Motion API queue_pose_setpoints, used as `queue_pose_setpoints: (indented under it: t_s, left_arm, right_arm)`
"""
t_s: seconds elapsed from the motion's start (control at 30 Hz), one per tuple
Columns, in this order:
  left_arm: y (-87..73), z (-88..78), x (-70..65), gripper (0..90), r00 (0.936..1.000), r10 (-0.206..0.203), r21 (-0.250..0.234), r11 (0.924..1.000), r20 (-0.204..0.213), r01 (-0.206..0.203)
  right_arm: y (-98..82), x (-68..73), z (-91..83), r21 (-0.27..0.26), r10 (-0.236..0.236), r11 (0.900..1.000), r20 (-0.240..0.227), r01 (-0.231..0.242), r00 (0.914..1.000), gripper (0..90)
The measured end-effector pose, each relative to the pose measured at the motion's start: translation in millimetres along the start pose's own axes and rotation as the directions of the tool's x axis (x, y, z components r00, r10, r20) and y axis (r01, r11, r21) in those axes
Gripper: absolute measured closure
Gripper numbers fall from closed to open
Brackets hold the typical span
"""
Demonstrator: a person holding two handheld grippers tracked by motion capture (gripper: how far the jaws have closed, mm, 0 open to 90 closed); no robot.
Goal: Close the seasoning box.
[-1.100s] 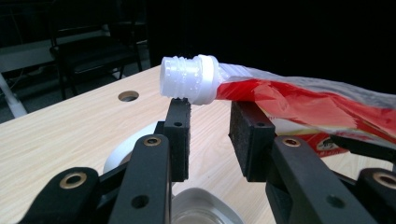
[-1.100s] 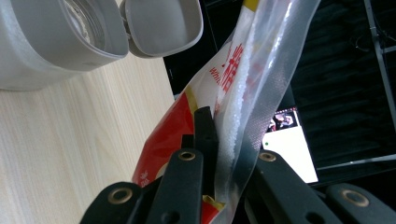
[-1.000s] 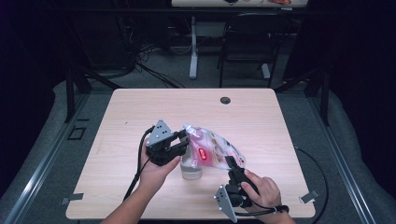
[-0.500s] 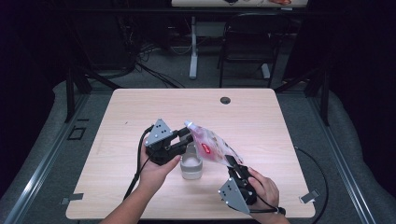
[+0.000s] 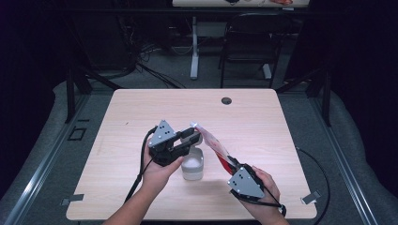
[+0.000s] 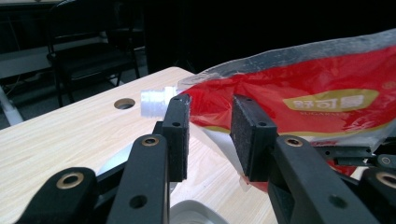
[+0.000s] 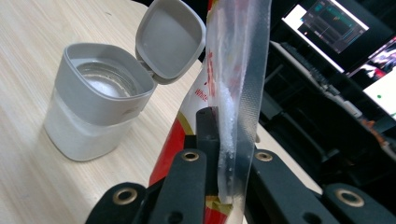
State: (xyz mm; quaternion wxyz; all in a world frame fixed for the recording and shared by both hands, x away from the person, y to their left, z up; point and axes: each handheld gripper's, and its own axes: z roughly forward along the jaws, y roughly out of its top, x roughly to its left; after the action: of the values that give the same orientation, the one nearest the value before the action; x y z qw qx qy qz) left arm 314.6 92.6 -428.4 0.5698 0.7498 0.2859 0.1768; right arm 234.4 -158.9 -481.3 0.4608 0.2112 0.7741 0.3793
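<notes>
A red and clear sugar pouch (image 5: pixel 213 143) slants over the table, its white spout (image 6: pixel 153 100) raised at the far end. My right gripper (image 5: pixel 232 165) is shut on the pouch's clear bottom seal (image 7: pixel 233 56), where white grains gather. My left gripper (image 5: pixel 190 137) is open; its pads (image 6: pixel 177 130) stand apart at the spout corner of the pouch (image 6: pixel 303 88) without pressing it. Below the pouch stands a grey-white jar (image 5: pixel 193 164) with white granules inside (image 7: pixel 100 81) and its flip lid (image 7: pixel 170 39) swung up.
The wooden table (image 5: pixel 141 117) has a round cable hole (image 5: pixel 226 101) near its far edge. A black chair (image 5: pixel 248 42) and a desk leg stand behind it. Lit monitors (image 7: pixel 336 23) glow off the table's side. Tape marks lie on the floor at both near corners.
The pouch has turned from lying flat over the jar to standing on edge and slanting, leaving the jar uncovered. My right gripper shifted slightly toward the near edge; the left stayed put.
</notes>
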Motion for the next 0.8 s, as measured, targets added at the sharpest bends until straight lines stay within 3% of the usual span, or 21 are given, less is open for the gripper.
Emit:
queue_pose_setpoints:
  t_s: [0.3, 0.43, 0.6, 0.8]
  left_arm:
    - [-3.0, -1.3, 1.6, 67.7, 1.0, -0.001, 0.003, 1.0, -0.006, 0.001]
    - [-5.7, -2.4, 3.2, 67.7, 0.9999, -0.007, 0.003, 1.0, -0.008, 0.007]
    - [-8.2, -5.2, 5.3, 67.7, 0.9998, -0.014, 0.001, 0.9999, -0.013, 0.014]
    - [-11.4, -11.7, 8.2, 67.7, 0.9997, -0.019, 0.0, 0.9998, -0.018, 0.019]
  right_arm:
    - [-1.2, -8.6, -1.3, -0.01, 0.091, 0.996, -0.04, -0.091, 0.9951, 88.9]
    - [-5.4, -14.7, -0.1, -0.01, 0.154, 0.988, -0.062, -0.155, 0.9862, 89.0]
    - [-11.2, -24.3, 1.0, -0.012, 0.234, 0.972, -0.08, -0.235, 0.969, 88.9]
    - [-20.4, -35.1, 1.9, 0.004, 0.282, 0.959, -0.062, -0.283, 0.9573, 89.0]
